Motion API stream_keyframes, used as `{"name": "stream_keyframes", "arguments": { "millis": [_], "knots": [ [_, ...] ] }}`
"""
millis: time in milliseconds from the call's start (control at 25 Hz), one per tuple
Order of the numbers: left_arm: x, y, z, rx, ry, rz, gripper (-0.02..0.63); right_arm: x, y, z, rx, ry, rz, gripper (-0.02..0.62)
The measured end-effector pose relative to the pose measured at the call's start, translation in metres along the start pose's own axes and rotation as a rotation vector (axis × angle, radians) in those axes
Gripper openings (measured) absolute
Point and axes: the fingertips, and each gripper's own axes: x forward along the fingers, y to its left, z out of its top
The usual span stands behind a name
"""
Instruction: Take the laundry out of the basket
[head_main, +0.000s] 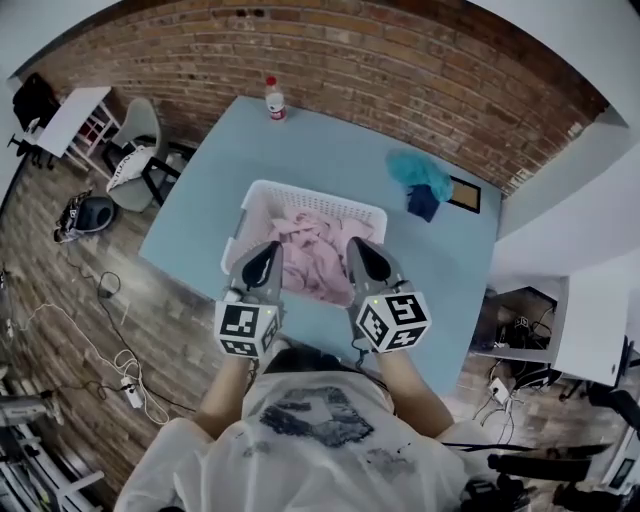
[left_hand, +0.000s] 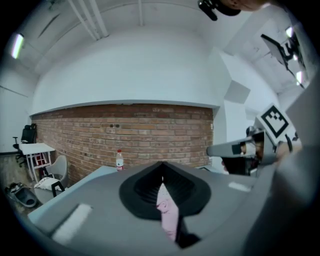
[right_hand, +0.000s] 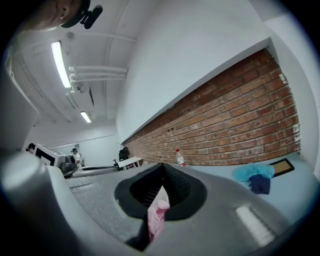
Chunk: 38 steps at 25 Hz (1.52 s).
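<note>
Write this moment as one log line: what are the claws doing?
left claw: shut on pink cloth | right claw: shut on pink cloth | basket: on blue table, holds pink cloth

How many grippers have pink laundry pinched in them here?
2. The left gripper is shut on a strip of pink laundry at the basket's near-left side; the right gripper is shut on pink laundry at its near-right side.

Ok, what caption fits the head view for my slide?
The left gripper and right gripper pinch pink laundry over a white basket on a blue table.
</note>
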Motion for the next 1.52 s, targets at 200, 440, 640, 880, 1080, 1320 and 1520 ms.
{"name": "stream_keyframes", "arguments": {
  "millis": [200,440,640,880,1080,1320,1520],
  "knots": [
    [0.031,0.016,-0.003,0.01,0.02,-0.117,-0.011,0.022,-0.007,-0.001,0.003,-0.01,-0.104,-0.003],
    [0.063,0.029,0.001,0.034,0.023,-0.324,-0.011,0.039,-0.008,0.004,0.012,-0.047,-0.275,-0.003],
    [0.075,0.033,-0.01,0.042,0.058,-0.464,-0.011,0.033,-0.006,-0.003,0.029,-0.068,-0.411,-0.003],
    [0.085,0.024,-0.02,0.053,0.09,-0.549,-0.011,0.018,-0.012,-0.007,0.029,-0.068,-0.508,-0.003],
    [0.093,0.01,-0.025,0.067,0.12,-0.592,-0.011,0.016,-0.019,-0.005,0.035,-0.068,-0.522,-0.003],
    [0.105,0.002,-0.035,0.064,0.174,-0.593,0.014,0.013,-0.034,-0.005,0.05,-0.064,-0.517,-0.003],
    [0.112,-0.007,-0.052,0.05,0.256,-0.613,0.127,0.018,-0.042,-0.007,0.045,-0.052,-0.473,-0.003]
  ]
}}
